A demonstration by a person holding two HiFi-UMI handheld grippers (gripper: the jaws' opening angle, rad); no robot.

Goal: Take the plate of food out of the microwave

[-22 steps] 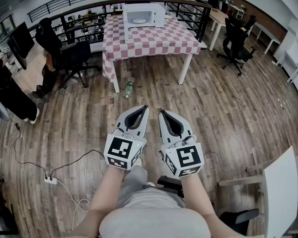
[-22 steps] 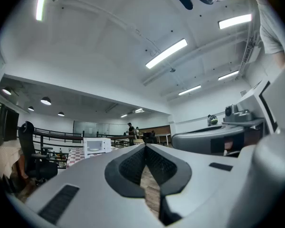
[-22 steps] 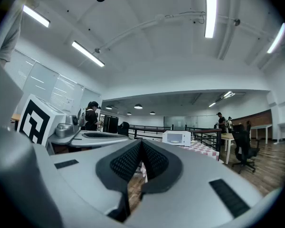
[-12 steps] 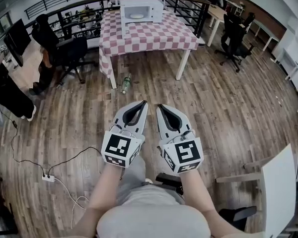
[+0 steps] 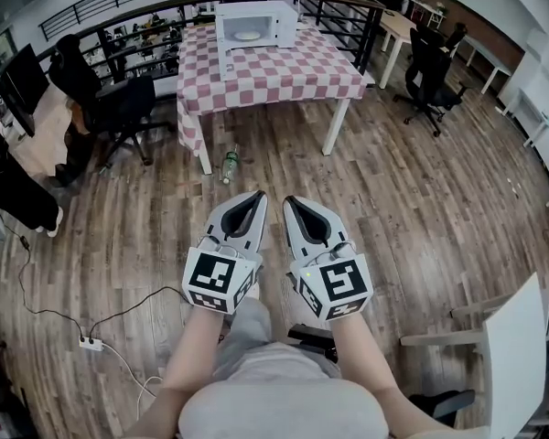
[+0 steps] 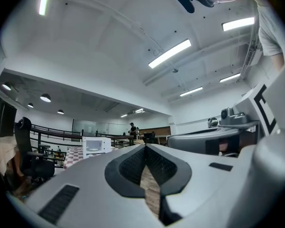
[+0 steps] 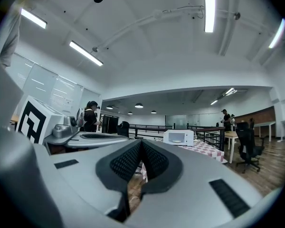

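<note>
Both grippers sit low in the middle of the head view, side by side, well apart from the job. The left hand-held gripper (image 5: 256,196) has its jaws pressed together w/ nothing in them. The right hand-held gripper (image 5: 289,199) is the same: jaws together, empty. The microwave (image 5: 256,24) is at the top middle of the frame, on a table (image 5: 284,73) w/ a red and white check cloth. Its door (image 5: 224,55) looks open already, I think. The plate (image 5: 247,36) shows as a pale round thing inside; the food on it is too small to tell. So the step now looks like: get to the table first. Walk straight up the wood floor (image 5: 412,208), but mind the bottle (image 5: 229,165) lying by the table's left leg, a bit above the left gripper, so don't kick it. Stop right in front of the microwave, not off to a side. Spread the jaws before going in, since shut jaws can't take a rim. Keep the gripper level, slide in low, and pinch the near edge of the plate. Use the other gripper to help hold it if it feels wobbly. Pull out slow and flat so no food slips, and don't bump the door or the walls.
</note>
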